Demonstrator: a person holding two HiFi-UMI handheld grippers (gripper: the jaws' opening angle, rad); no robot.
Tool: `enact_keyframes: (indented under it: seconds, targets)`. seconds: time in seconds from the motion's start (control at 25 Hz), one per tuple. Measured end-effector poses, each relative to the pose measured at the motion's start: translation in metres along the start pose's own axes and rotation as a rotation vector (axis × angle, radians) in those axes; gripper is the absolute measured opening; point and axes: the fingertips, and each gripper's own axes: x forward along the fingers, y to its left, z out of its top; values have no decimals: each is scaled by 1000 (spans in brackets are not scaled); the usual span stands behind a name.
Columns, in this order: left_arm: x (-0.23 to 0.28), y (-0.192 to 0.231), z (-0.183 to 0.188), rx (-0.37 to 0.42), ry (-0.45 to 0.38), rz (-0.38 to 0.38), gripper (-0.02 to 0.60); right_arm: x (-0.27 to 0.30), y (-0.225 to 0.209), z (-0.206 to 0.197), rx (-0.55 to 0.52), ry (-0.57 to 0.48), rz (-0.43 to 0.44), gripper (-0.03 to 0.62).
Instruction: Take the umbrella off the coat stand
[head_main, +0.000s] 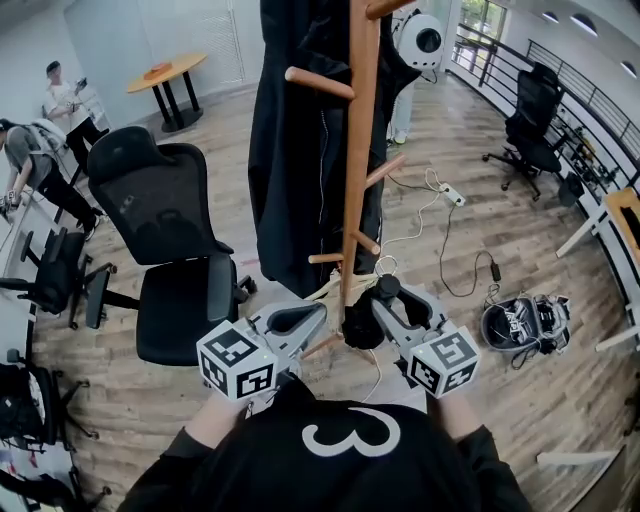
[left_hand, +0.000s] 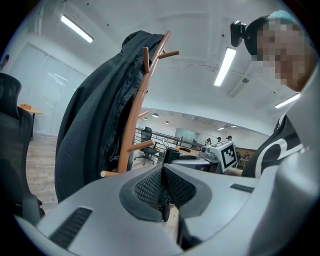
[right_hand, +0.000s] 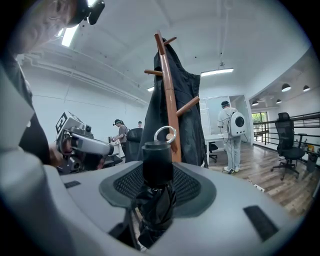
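A wooden coat stand (head_main: 358, 150) carries a black coat (head_main: 300, 150). My right gripper (right_hand: 157, 186) is shut on a folded black umbrella (right_hand: 157, 167), which stands upright between the pads. Its handle ends in a metal ring (right_hand: 165, 134) that shows just in front of the stand's pole (right_hand: 167, 90), with no peg through it. In the head view the umbrella (head_main: 362, 325) sits low beside the pole, in my right gripper (head_main: 385, 297). My left gripper (head_main: 315, 318) is beside it on the left, jaws shut with nothing between them (left_hand: 164, 194).
A black office chair (head_main: 165, 250) stands close on the left. A person with a white backpack (head_main: 420, 40) is behind the stand. A power strip and cables (head_main: 450, 195) lie on the wood floor, with a bag (head_main: 525, 322) at right. Further people are at far left.
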Motion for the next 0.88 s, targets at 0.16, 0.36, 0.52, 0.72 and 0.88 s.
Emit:
enact_keyframes:
  seconds: [0.16,0.36,0.52,0.72,0.88]
  targets:
    - [1,-17,0,9,-4,-6,17,-17,4,0,-9,2,7,189]
    - [-2,-33,-2,23,-4,-8,17,-35,12,2,-18,-4,15,189]
    - [-4,-37,-7,21,-4,-3,17,-46,18,0,-21,-11,29,189]
    - [-7,-43,-8,23,-7,-10,17,-53,29,3,-36,-9,37,189]
    - [-10,-44,-7,27,-9,-7,17,-58,40,6,-43,-17,50,189]
